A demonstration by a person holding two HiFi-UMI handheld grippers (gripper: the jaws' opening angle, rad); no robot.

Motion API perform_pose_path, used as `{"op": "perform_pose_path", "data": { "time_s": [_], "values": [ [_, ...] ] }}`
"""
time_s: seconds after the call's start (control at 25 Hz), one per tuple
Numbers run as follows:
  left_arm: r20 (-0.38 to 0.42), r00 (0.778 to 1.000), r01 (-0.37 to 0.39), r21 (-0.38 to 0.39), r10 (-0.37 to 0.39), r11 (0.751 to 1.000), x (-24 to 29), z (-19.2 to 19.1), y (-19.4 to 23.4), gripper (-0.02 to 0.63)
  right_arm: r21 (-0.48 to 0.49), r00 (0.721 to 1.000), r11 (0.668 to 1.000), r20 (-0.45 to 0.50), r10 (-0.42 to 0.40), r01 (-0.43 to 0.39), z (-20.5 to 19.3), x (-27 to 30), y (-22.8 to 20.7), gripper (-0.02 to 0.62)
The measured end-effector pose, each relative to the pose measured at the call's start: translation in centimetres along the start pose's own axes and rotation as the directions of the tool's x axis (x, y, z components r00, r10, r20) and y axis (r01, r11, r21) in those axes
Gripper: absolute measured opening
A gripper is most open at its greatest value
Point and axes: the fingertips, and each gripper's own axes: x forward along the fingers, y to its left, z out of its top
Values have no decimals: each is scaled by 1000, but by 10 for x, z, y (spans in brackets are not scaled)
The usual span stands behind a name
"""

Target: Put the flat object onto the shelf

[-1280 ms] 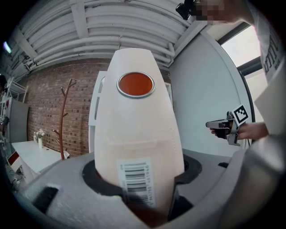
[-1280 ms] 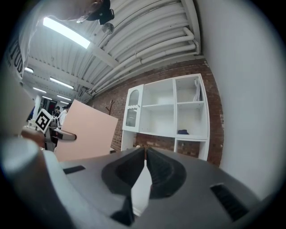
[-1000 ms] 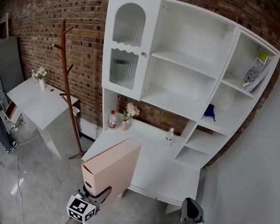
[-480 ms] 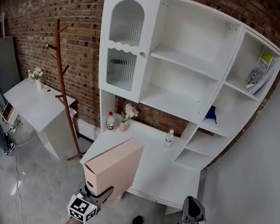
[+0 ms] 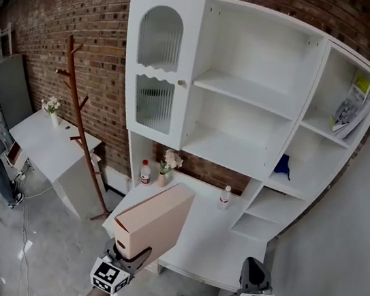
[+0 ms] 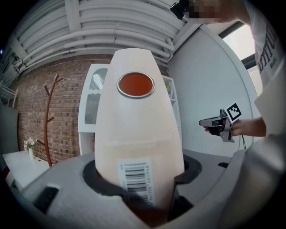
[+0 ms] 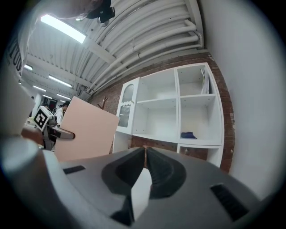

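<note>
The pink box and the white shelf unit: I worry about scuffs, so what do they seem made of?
Pink box: likely matte cardboard, judging by its barcode sticker and ringed finger hole. Shelf unit: seemingly painted or laminated board, smooth, uniform white.

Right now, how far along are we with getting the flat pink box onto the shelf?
Done: the pickup. The left hand-held gripper is clamped on one end of the flat pink box. In hand: the box is held up in front of the white shelf unit, resting on none of its boards. Left: set it on a board and release. The right hand-held gripper is shut and empty.
</note>
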Motion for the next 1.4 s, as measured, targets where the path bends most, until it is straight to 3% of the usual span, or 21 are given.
{"op": "perform_pose_path", "data": {
  "time_s": [0.32, 0.48, 0.76, 0.88, 1.0, 1.16, 1.4],
  "values": [
    [11, 999, -35, 146, 33, 989, 64, 24, 13, 299, -6, 999, 999, 6, 45, -45, 8, 53, -34, 32],
    [22, 999, -44, 252, 40, 967, 95, 50, 14, 299, -8, 998, 998, 10, 61, -61, 9, 73, -56, 32],
    [46, 994, -110, 491, 100, 864, 144, 96, 17, 298, 8, 994, 994, 27, 104, -105, 8, 106, -83, 32],
    [59, 992, -125, 547, 111, 828, 163, 124, 11, 298, 9, 992, 992, 27, 125, -125, 5, 116, -94, 32],
    [66, 991, -134, 617, 119, 776, 180, 143, 6, 298, 15, 990, 991, 30, 135, -135, 4, 123, -106, 32],
    [63, 990, -134, 696, 126, 706, 202, 156, -4, 298, 25, 989, 989, 31, 142, -143, 2, 130, -117, 32],
    [42, 993, -101, 772, 108, 628, 227, 168, -17, 298, 45, 990, 989, 39, 136, -138, 2, 136, -125, 32]
  ]
}}
